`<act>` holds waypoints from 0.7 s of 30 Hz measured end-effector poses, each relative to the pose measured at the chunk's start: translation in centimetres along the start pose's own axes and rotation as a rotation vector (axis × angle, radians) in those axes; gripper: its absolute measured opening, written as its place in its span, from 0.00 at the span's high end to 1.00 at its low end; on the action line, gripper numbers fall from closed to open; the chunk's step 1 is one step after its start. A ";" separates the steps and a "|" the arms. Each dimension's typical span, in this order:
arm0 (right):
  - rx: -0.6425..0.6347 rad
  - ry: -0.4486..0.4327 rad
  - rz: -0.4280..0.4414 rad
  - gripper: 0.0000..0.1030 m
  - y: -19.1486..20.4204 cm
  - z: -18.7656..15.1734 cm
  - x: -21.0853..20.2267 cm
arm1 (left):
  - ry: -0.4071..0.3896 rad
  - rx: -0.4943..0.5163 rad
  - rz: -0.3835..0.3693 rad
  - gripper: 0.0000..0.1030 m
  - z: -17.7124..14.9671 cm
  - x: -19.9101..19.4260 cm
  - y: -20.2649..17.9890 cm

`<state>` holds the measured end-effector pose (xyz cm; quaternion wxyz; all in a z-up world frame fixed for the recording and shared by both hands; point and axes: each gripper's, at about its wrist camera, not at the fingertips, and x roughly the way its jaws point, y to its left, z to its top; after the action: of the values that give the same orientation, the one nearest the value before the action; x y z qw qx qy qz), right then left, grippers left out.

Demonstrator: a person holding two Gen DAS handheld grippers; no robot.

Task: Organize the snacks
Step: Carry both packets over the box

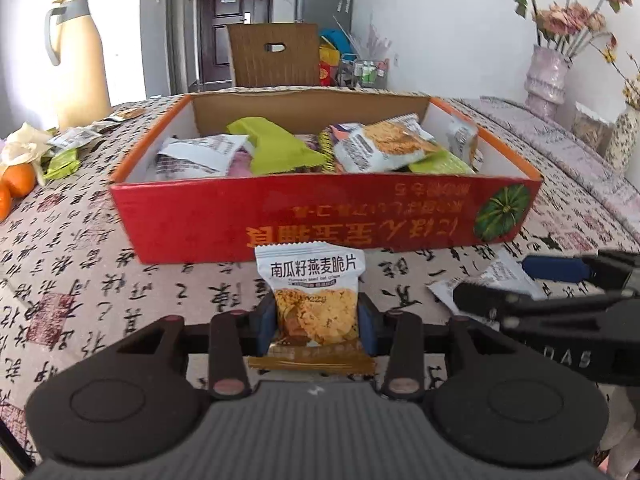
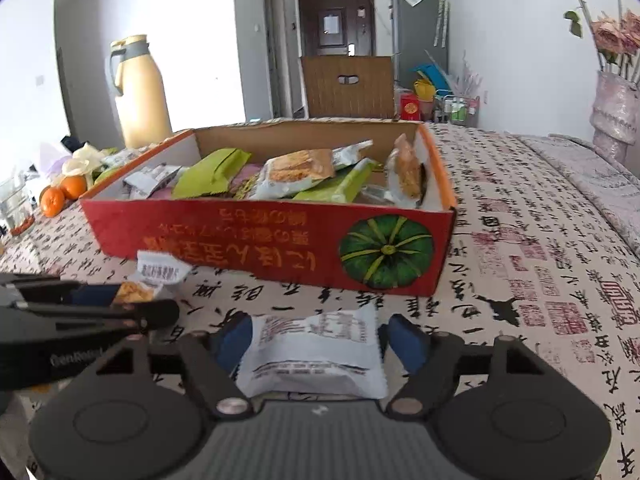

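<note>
Left wrist view: left gripper (image 1: pixel 317 322) clamps an oat crisp pack (image 1: pixel 314 300) just before the red box (image 1: pixel 320 216) w/ snacks on the cloth (image 1: pixel 80 280). Right wrist view: right gripper (image 2: pixel 320 340) spread wide, white pack (image 2: pixel 316 354) lying between its fingers, untouched by either pad.

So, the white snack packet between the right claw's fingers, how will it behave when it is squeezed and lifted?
The white packet looks puffy, so it will probably give under the right claw. It seems light for its size. Its film looks smooth, so it may slip; contents cannot be seen.
</note>
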<state>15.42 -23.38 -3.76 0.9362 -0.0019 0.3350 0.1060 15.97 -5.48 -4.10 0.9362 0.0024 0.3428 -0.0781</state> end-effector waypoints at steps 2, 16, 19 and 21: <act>-0.027 0.032 -0.013 0.24 0.6 -0.2 0.7 | -0.011 -0.016 0.006 0.60 0.1 -0.4 0.7; -0.119 -0.010 -0.011 0.55 2.3 -1.0 -1.2 | -0.105 -0.064 -0.015 0.60 1.0 -3.8 2.9; -0.098 -0.069 -0.011 0.55 2.0 0.1 -2.7 | -0.140 -0.057 -0.019 0.60 2.0 -4.6 2.9; -0.089 -0.119 -0.016 0.55 1.8 1.3 -3.6 | -0.166 -0.051 -0.016 0.60 3.0 -4.9 2.9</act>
<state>13.16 -22.19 -0.32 0.9543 -0.0398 0.2737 0.1131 14.62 -2.12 1.26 0.9604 -0.0307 0.2660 -0.0768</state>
